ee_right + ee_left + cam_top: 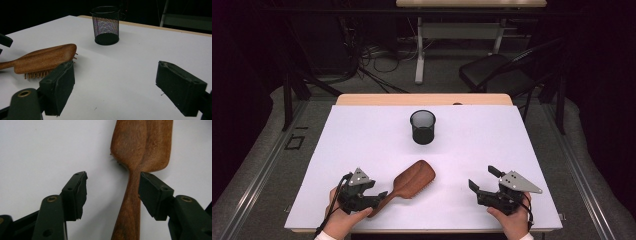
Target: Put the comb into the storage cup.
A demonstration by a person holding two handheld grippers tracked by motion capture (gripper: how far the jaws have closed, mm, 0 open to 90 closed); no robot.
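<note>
A brown wooden hairbrush (414,179) lies bristles down on the white table top (362,135), its handle pointing to the near left. My left gripper (377,192) is open with the handle between its jaws. In the left gripper view the handle (130,195) lies against the right-hand pad (150,192), and the left-hand pad (78,190) stands well clear of it. My right gripper (482,177) rests at the near right, open, with nothing between its pads (62,85). The brush (45,60) lies to the left beyond it.
A black mesh cup (422,127) stands upright toward the far middle of the table, and the right gripper view shows the cup (106,25) straight ahead. A dark chair (497,70) and another desk's legs (419,50) stand beyond the far edge.
</note>
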